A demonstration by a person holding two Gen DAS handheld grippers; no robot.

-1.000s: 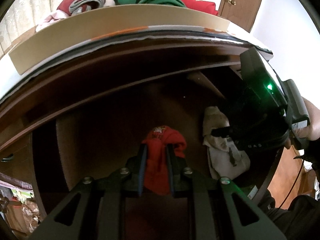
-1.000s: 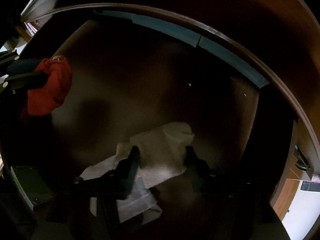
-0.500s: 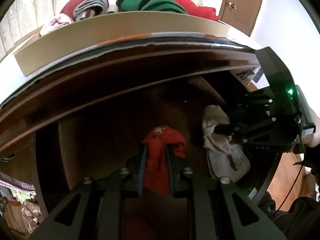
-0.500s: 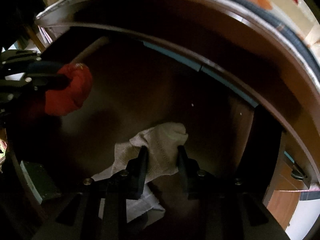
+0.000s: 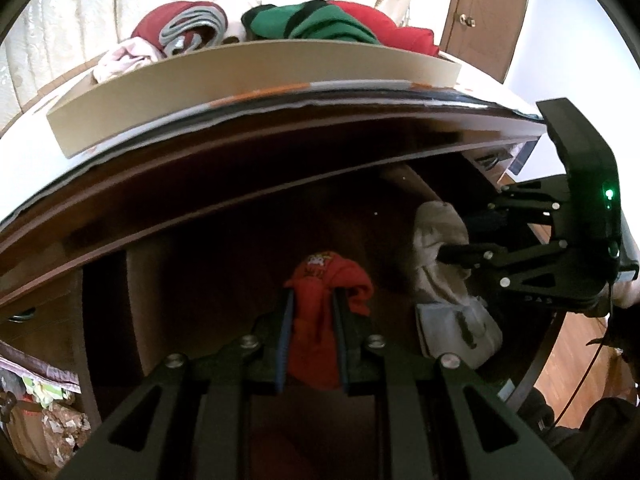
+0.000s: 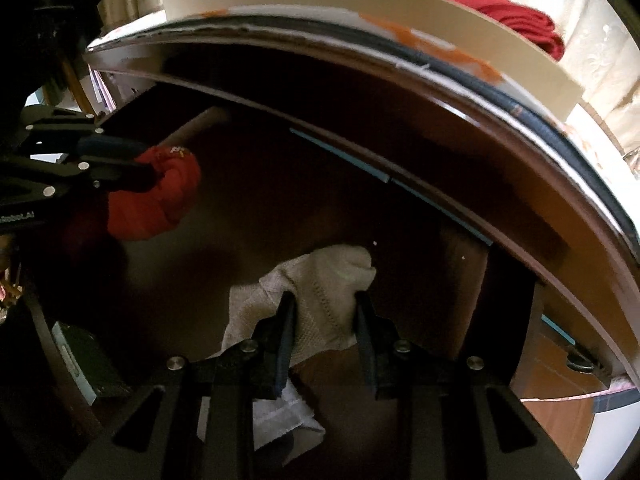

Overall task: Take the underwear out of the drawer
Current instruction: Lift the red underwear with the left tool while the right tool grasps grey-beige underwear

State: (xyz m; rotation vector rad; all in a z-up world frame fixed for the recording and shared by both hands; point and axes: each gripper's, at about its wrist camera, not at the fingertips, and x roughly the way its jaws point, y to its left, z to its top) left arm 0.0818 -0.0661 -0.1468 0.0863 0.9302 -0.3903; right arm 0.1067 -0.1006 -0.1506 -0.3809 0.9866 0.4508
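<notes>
Left wrist view looks down into the open drawer (image 5: 224, 240), where the left claw (image 5: 312, 312) is clenched on a red pair of underwear (image 5: 320, 320), bunched between its two fingers and hanging above the drawer floor. To the right of the red pair, the right claw (image 5: 452, 252) grips a white pair of underwear (image 5: 436, 248), whose lower part droops toward the drawer floor.

From the right wrist view, the right claw (image 6: 326, 320) is grasping the white pair (image 6: 320, 284) with the cloth pinched between its fingers, and a loose white fold trails below them. The left claw (image 6: 148, 172) shows at the left with the red pair (image 6: 160, 200) in its tips.

Above the drawer, on top of the dresser, a tan cardboard box (image 5: 240, 68) holds a pile of red and green clothes (image 5: 320, 24).

By my reading, both grasps are made and the lift has begun, but neither pair is clear of the drawer yet. What is left is to raise both over the drawer front and bring them out; the white pair's trailing fold might catch on the edge.
</notes>
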